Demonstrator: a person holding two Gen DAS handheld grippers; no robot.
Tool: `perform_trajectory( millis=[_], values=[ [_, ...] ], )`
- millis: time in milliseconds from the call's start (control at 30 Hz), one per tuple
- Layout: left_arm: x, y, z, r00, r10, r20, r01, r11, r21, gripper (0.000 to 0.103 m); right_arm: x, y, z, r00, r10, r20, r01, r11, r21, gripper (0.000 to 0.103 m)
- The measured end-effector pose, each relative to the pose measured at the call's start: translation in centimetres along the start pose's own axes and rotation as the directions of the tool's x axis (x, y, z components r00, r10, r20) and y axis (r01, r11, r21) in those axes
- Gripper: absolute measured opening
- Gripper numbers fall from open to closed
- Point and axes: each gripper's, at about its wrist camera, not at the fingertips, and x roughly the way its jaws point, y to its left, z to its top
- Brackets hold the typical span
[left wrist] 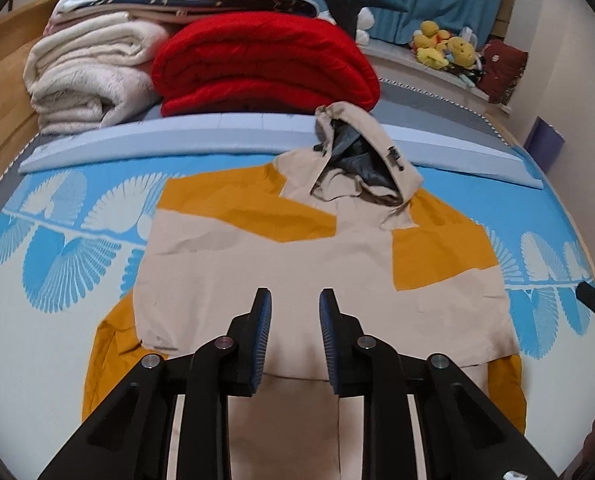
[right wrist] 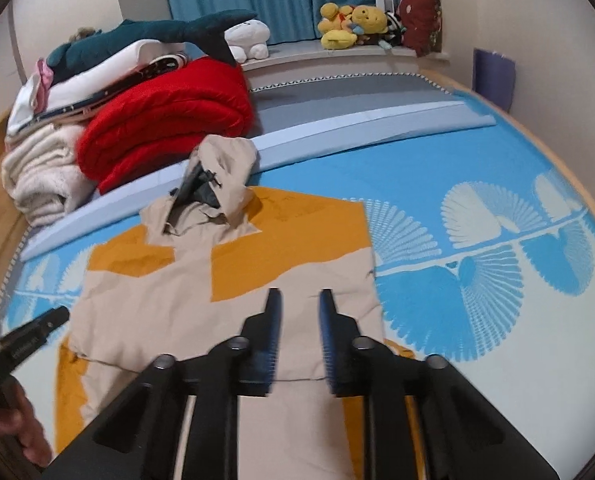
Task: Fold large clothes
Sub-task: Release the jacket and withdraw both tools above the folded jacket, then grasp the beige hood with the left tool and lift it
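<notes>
I have the beige and mustard hooded jacket lying flat on the bed's blue and white fan-patterned sheet, hood pointing away from me toward the folded red quilt and the cream fleece blankets stacked behind it. Both sleeves look already turned in across the body, so I judge the lengthwise fold is what remains: hem brought up toward the hood. My left tool hovers over the lower middle of the jacket with its jaws moderately apart and nothing between them; my right tool hovers over the right-hand part of the body, likewise parted and empty. To do this well I would move each tool outward to a bottom corner, pinch through all layers including the tucked mustard sleeve, lift only a little so the slippery shell does not slide, and carry both corners forward together, keeping the edge straight, and land it just short of the hood
</notes>
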Motion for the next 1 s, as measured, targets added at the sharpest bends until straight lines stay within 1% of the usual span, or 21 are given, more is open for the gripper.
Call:
perform_trajectory(
  millis=[67,167,267,333,400,433,500,567,600,633,667,700,733,767,800,833,867,900,933,1000],
  values=[
    [-0.1,-0.4,0.7,1.000,-0.018,0.012,0.017,1.000,0.022,0.019,-0.2,0.0,0.4,1.000,0.005,0.004,-0.005,1.000,-0.003,0.015],
    [1.5,-1.1,3.0,1.000,-0.017,0.019,0.016,0.998,0.057,0.019,0.0,-0.6,1.0,0.999,0.032,-0.020,-0.032,0.999,0.002,0.015],
    [4.9,-1.4,6.4,0.999,-0.036,0.010,0.035,0.997,0.070,0.018,0.4,-1.5,1.1,0.998,0.048,-0.046,-0.048,0.999,0.005,0.016],
    [8.0,-1.9,9.0,1.000,-0.011,0.012,0.010,0.995,0.101,0.018,0.6,-2.0,1.0,0.997,0.043,-0.059,-0.044,0.999,-0.002,0.016],
    [11.0,-2.3,11.1,1.000,-0.005,-0.003,0.006,0.993,0.121,0.018,1.0,-2.3,0.9,0.995,0.055,-0.079,-0.058,0.998,-0.024,0.016],
    [12.6,-2.6,12.2,1.000,0.003,-0.009,-0.001,0.990,0.141,0.018,1.4,-2.4,0.8,0.995,0.048,-0.086,-0.053,0.997,-0.055,0.016],
    [15.3,-3.0,14.2,1.000,-0.001,-0.015,0.004,0.986,0.166,0.018,1.7,-2.4,0.5,0.997,0.002,-0.077,-0.010,0.995,-0.100,0.016],
    [17.7,-3.3,16.1,1.000,-0.015,-0.022,0.019,0.986,0.165,0.018,2.2,-2.5,0.2,0.996,-0.041,-0.073,0.030,0.990,-0.135,0.016],
    [19.2,-3.4,17.3,0.999,-0.033,-0.033,0.038,0.988,0.150,0.019,2.3,-2.6,0.1,0.996,-0.044,-0.072,0.034,0.990,-0.138,0.016],
    [20.2,-3.4,18.2,0.998,-0.048,-0.041,0.053,0.990,0.131,0.019,2.4,-2.8,0.2,0.996,-0.047,-0.071,0.037,0.990,-0.138,0.014],
    [21.5,-3.3,19.3,0.997,-0.060,-0.044,0.064,0.993,0.099,0.019,2.5,-2.9,0.2,0.996,-0.053,-0.065,0.043,0.989,-0.139,0.010],
    [22.5,-3.3,20.2,0.996,-0.073,-0.047,0.076,0.995,0.071,0.020,2.6,-3.0,0.2,0.997,-0.058,-0.059,0.049,0.988,-0.144,0.003],
    [23.8,-3.3,21.1,0.994,-0.094,-0.060,0.096,0.995,0.033,0.021,2.7,-3.1,0.2,0.997,-0.063,-0.054,0.054,0.987,-0.152,0.003],
    [25.1,-3.2,21.9,0.991,-0.110,-0.076,0.110,0.994,-0.009,0.026,2.9,-3.2,0.3,0.996,-0.070,-0.054,0.061,0.985,-0.159,0.003],
    [26.6,-3.1,22.7,0.990,-0.111,-0.092,0.107,0.993,-0.051,0.032,3.1,-3.3,0.3,0.995,-0.079,-0.058,0.069,0.984,-0.163,0.003],
    [27.8,-3.0,23.4,0.989,-0.107,-0.105,0.099,0.992,-0.080,0.035,3.6,-3.6,0.3,0.994,-0.091,-0.068,0.079,0.984,-0.162,0.005],
    [28.8,-3.0,23.8,0.987,-0.106,-0.118,0.094,0.990,-0.101,0.040,3.9,-3.8,0.2,0.992,-0.096,-0.079,0.083,0.984,-0.157,0.006],
    [30.0,-3.0,24.3,0.984,-0.108,-0.140,0.090,0.987,-0.129,0.042,4.4,-4.1,0.1,0.990,-0.102,-0.101,0.086,0.985,-0.150,0.006],
    [31.1,-2.9,24.7,0.981,-0.113,-0.159,0.087,0.984,-0.157,0.042,4.8,-4.2,0.0,0.988,-0.097,-0.116,0.079,0.986,-0.149,0.006],
    [32.6,-2.8,25.2,0.981,-0.098,-0.169,0.065,0.980,-0.190,0.042,5.4,-4.4,-0.4,0.986,-0.086,-0.141,0.065,0.987,-0.149,0.006]
  ],
)
